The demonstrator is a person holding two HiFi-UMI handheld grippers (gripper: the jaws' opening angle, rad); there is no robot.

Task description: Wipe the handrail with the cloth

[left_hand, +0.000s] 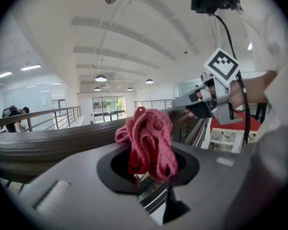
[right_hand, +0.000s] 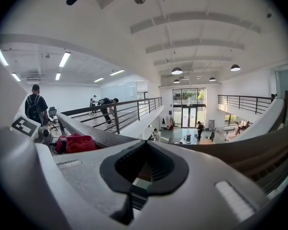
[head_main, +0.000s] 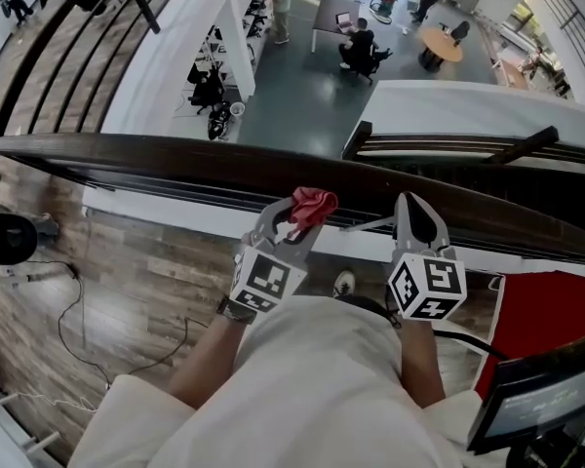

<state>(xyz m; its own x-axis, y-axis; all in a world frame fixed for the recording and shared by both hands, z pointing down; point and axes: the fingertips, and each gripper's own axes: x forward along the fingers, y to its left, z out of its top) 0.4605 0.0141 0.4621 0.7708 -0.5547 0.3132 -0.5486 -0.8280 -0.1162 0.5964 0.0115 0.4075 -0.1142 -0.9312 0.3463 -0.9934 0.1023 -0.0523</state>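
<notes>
Pink cloth (left_hand: 149, 143) in left gripper (head_main: 294, 217)

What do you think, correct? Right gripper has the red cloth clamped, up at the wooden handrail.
No: the left gripper has the red cloth clamped, up at the wooden handrail. The left gripper view shows it; the right gripper is shut on nothing.

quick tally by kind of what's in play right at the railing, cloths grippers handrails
cloth: 1 (red, held in the left gripper)
grippers: 2 (left gripper, right gripper, which holds nothing)
handrail: 1 (dark wood)
Total: 4
</notes>
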